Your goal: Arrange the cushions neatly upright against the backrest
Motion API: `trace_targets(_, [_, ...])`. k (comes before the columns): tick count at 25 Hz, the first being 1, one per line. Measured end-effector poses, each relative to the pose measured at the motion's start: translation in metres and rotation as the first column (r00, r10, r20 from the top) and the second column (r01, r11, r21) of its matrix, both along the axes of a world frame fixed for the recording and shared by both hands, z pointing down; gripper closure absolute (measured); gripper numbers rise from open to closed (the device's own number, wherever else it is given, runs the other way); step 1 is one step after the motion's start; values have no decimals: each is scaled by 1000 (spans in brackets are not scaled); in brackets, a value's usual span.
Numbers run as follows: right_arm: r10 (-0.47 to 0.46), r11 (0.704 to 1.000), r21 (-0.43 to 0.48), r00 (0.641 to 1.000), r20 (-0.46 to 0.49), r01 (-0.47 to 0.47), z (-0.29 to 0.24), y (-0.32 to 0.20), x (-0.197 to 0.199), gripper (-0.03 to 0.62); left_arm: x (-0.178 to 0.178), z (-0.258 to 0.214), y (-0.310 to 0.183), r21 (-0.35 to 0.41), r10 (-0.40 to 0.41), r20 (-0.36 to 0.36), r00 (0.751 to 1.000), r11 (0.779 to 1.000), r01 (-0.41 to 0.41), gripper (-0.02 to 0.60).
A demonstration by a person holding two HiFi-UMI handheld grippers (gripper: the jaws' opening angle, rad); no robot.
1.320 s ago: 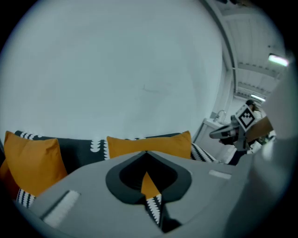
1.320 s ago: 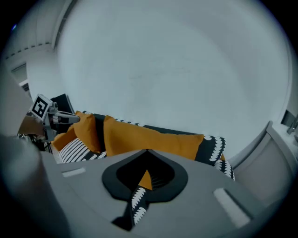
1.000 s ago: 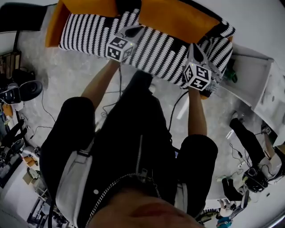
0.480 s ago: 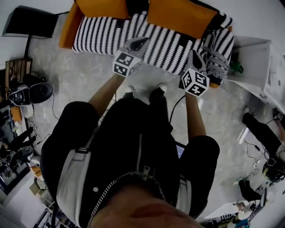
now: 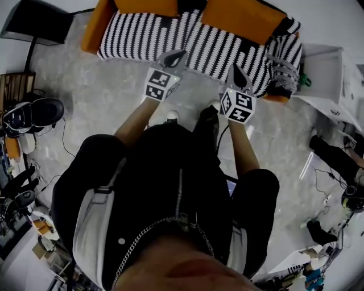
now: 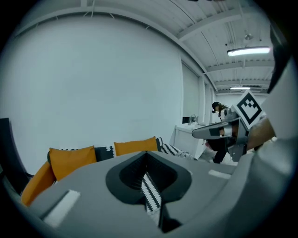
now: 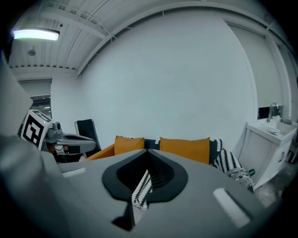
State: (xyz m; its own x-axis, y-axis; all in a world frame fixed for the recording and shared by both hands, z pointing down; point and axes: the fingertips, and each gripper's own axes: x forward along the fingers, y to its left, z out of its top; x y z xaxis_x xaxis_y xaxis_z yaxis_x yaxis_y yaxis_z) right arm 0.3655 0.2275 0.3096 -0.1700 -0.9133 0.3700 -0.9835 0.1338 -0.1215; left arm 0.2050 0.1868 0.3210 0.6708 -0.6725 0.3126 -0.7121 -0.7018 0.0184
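The left tongs [image 5: 174, 55] [image 6: 146, 154] are clenched tight with nothing gripped; only a sliver of striped fabric behind them shows through the slit. The right tongs [image 5: 236, 71] [image 7: 149, 154] are likewise clenched and empty. Both hang over the floor [image 5: 96, 85] at the front edge of the black-and-white striped sofa [image 5: 142, 40], tips aimed toward its backrest, touching nothing.

The left orange cushion [image 5: 145, 7] [image 6: 72, 160] [image 7: 129, 145] and the right orange cushion [image 5: 239, 20] [image 6: 135, 146] [image 7: 185, 149] stand upright against the backrest, side by side with a gap between, long sides running along the sofa, faces toward the tongs. They sit beyond the tongs, across the seat, well apart from them.
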Motion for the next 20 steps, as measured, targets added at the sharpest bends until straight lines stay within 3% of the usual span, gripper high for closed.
trace_targets(7, [-30, 999, 12, 999, -13, 30, -10, 32, -87, 592, -86, 9, 35, -7, -44, -10, 999, 999, 44, 571])
trace_targets(20, [-46, 999, 5, 999, -28, 46, -9, 44, -140, 592, -124, 14, 51, -19, -24, -39, 999, 1000, 23, 571])
